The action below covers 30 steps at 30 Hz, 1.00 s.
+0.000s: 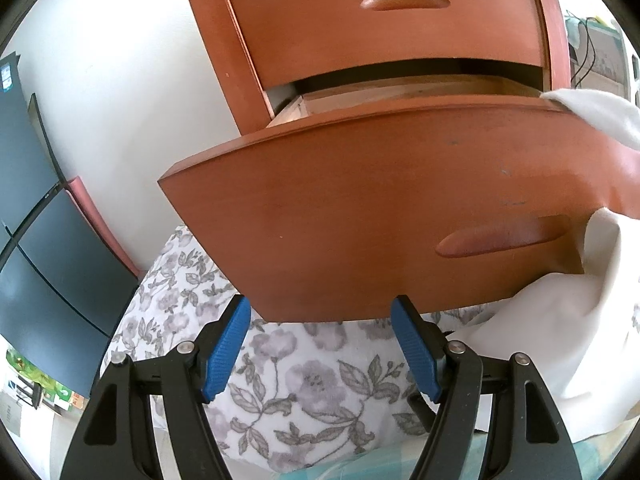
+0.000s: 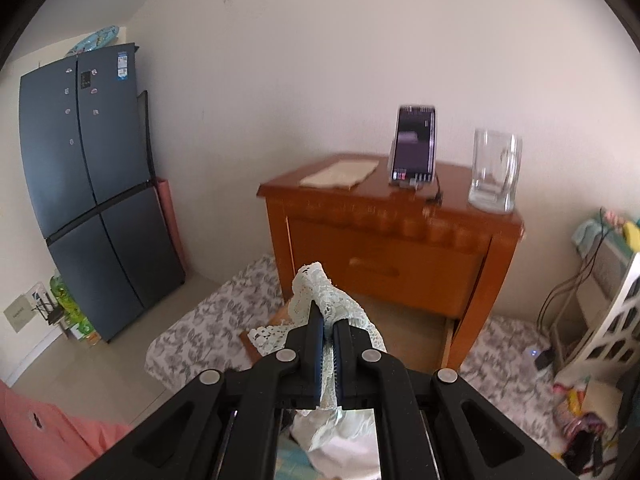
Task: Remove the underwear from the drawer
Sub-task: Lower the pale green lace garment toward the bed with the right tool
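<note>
A reddish wooden nightstand (image 2: pixel 392 248) stands against the wall, its lower drawer (image 1: pixel 360 208) pulled out. The lacy white and pale green underwear (image 2: pixel 320 292) is above the drawer's front edge, pinched in my right gripper (image 2: pixel 326 316), which is shut on it; more of the fabric hangs below the fingers. My left gripper (image 1: pixel 322 308) stands open just below the drawer front's lower edge, nothing between its blue pads (image 1: pixel 226 348). White fabric (image 1: pixel 560 340) hangs at the right edge of the left wrist view, in front of the drawer's handle end.
On the nightstand top stand a propped phone (image 2: pixel 414 144), a glass mug (image 2: pixel 494 170) and a flat cloth (image 2: pixel 340 174). A dark fridge (image 2: pixel 96 184) is at the left. A floral mat (image 2: pixel 216 324) covers the floor. Cables and a white rack (image 2: pixel 612 320) are at the right. A pink sleeve (image 2: pixel 48 432) shows lower left.
</note>
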{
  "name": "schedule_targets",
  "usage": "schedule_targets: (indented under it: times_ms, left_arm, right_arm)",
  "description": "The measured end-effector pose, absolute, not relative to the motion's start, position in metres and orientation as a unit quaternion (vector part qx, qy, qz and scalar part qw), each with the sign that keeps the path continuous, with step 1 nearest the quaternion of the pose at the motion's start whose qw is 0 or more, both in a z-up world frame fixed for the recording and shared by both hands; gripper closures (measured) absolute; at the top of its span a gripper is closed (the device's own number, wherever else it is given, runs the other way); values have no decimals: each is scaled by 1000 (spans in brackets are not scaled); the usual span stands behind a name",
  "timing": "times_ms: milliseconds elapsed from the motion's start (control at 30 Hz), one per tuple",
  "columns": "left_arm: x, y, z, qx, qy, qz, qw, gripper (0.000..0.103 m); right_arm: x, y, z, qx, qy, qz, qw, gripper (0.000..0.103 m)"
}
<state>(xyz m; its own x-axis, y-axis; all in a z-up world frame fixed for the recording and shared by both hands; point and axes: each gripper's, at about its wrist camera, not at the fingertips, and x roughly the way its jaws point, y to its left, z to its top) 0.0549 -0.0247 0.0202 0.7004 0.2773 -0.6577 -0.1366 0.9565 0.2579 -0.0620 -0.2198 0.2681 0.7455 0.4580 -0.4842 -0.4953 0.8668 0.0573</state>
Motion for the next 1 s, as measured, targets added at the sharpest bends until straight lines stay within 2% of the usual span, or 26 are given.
schedule_targets:
  times_ms: [267,567,1000]
  left_arm:
    - [50,-23,25,85,355,114,924,30]
    - [46,-21,29,79,341,111,930,30]
    - [46,-20,29,76,341,108,931,30]
  right_arm:
    - [-54,-213,203,-28,323,264,908,98]
    - [-16,-202,103,-31,418,218,881,96]
    - [9,-203,-3,-9,498,145,855,95]
